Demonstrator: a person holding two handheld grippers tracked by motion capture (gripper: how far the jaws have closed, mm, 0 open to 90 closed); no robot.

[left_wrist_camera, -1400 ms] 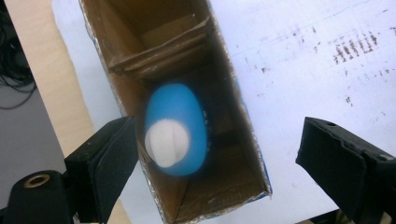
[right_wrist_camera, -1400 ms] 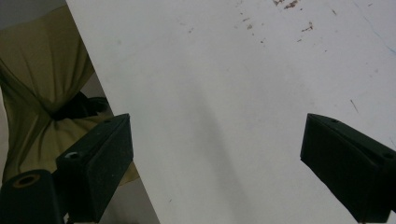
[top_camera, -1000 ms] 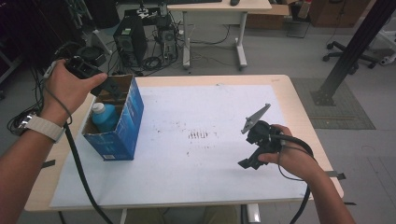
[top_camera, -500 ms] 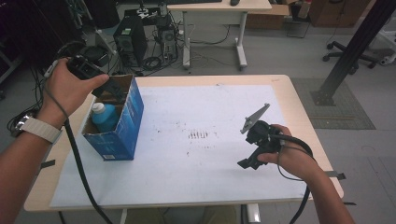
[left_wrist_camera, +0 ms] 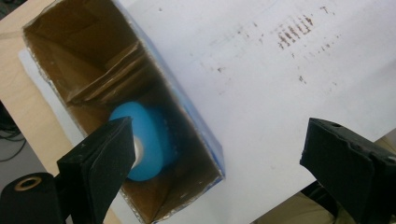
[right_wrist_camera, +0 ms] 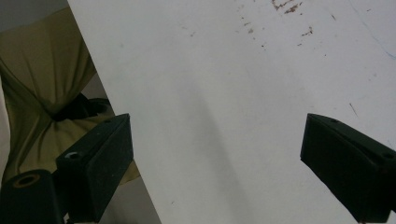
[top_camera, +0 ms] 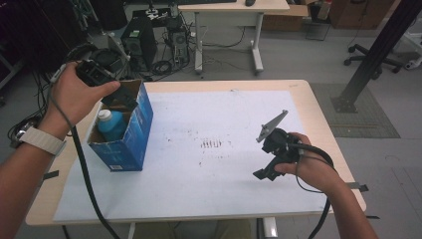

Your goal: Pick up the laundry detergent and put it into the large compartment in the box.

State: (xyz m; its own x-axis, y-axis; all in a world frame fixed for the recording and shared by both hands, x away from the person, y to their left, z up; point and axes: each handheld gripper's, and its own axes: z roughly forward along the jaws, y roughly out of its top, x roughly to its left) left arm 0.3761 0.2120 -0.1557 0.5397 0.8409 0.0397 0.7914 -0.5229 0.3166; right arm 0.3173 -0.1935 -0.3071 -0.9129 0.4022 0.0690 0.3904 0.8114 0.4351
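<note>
1. Since the light-blue plastic bottle with a white cap (top_camera: pixel 110 123) sits down inside the open-topped blue cardboard box (top_camera: pixel 130 139), that's the thing in play. The box stands at about 9 o'clock on the white paper sheet (top_camera: pixel 209 189) covering the wooden table (top_camera: pixel 318 94).
2. In the left gripper view the bottle (left_wrist_camera: pixel 149 140) is at the near end of the box (left_wrist_camera: pixel 196 130), with folded cardboard flaps toward 11 o'clock from it.
3. The left gripper (top_camera: pixel 122 99) hovers over the box mouth, jaws spread wide and holding nothing.
4. The right gripper (top_camera: pixel 263 172) is well apart, around 4 o'clock on the table, also gaping and empty, pointed down at bare paper (right_wrist_camera: pixel 233 116).
5. What could go wrong, imo: the box is narrow, so wide jaws could catch the rim or flaps going down and tip or drag the box, since nothing is bracing it. A round bottle could also slip or snag on the walls if pinched off-centre.
</note>
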